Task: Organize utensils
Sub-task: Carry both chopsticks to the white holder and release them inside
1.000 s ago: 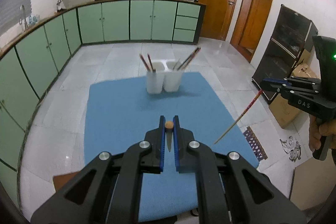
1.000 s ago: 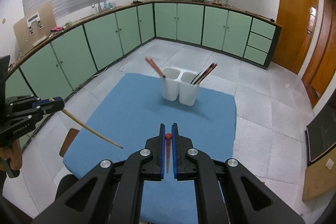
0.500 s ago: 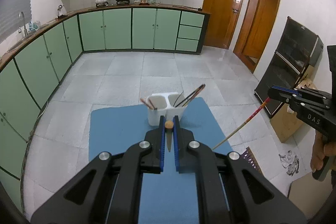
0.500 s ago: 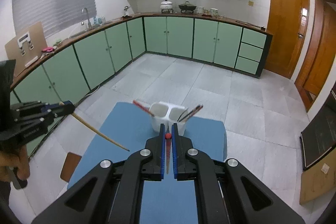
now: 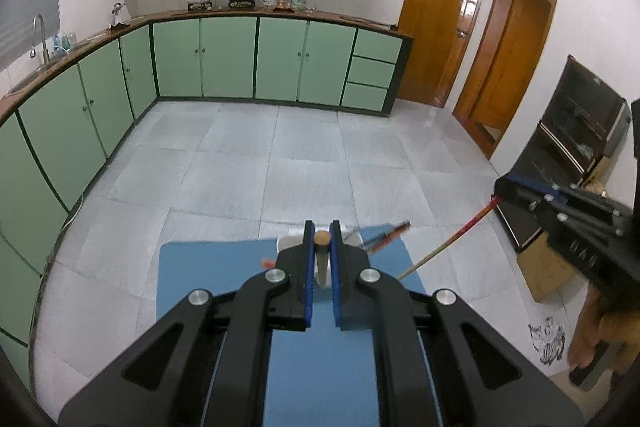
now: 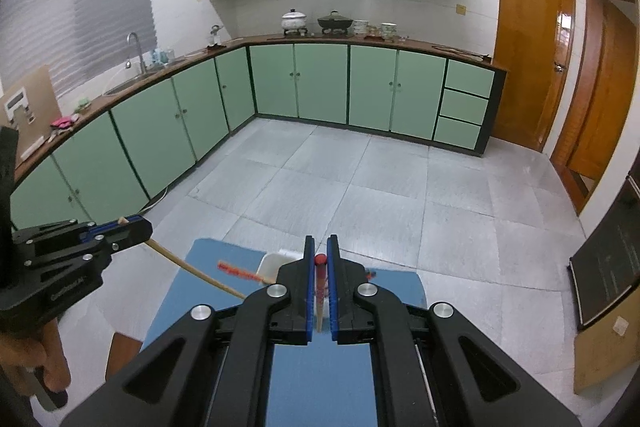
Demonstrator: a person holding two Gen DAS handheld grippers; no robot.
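Both sets of blue-padded fingers (image 5: 306, 279) are clamped shut, left gripper (image 5: 322, 239) on a plain wooden chopstick (image 5: 321, 259), right gripper (image 6: 320, 259) on a red-tipped chopstick (image 6: 320, 287), probably headed for the white plastic holder (image 6: 271, 264).

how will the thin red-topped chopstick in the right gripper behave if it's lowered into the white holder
The thin red-topped chopstick looks stiff: it juts out straight from the right gripper, no sag. Pinched only near its top end, it may swivel between the pads. The white two-cup plastic holder is narrow, with sticks already leaning outward, so a sideways nudge might tip it.
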